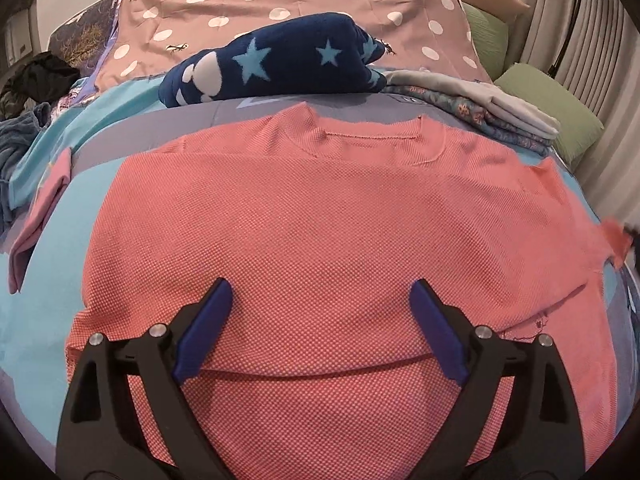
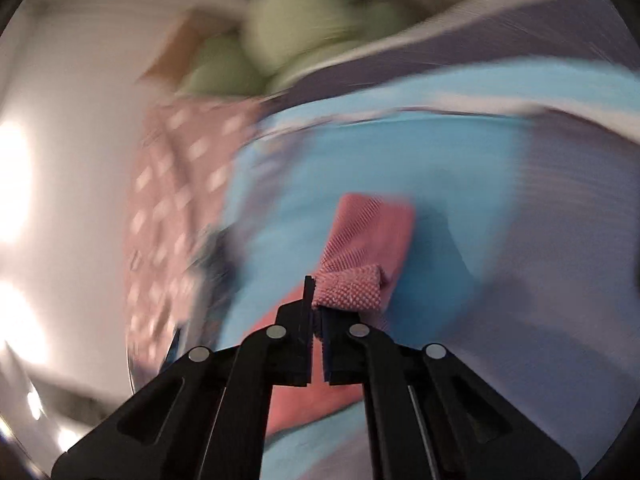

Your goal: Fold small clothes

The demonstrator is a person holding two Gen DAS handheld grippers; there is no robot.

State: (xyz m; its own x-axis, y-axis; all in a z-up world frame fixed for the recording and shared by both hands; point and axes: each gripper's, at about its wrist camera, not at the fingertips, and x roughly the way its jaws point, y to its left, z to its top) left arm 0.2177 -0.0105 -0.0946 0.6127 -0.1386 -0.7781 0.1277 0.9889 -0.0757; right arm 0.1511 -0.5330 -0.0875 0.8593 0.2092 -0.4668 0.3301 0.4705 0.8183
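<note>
Left wrist view: one coral shirt (image 1: 304, 216) lies spread flat on the blue bedcover (image 1: 36, 320), collar away from the camera. Beyond it lie one navy star blanket (image 1: 276, 66), one folded stack (image 1: 476, 114) and two green cushions (image 1: 548, 110). The left gripper (image 1: 320, 304) tilts down over the shirt's lower half, jaws spread wide, nothing pinched. Right wrist view, motion-blurred: the right gripper (image 2: 314, 292), jaws pressed together, pinches one sleeve (image 2: 360, 248) of the shirt above the bedcover.
</note>
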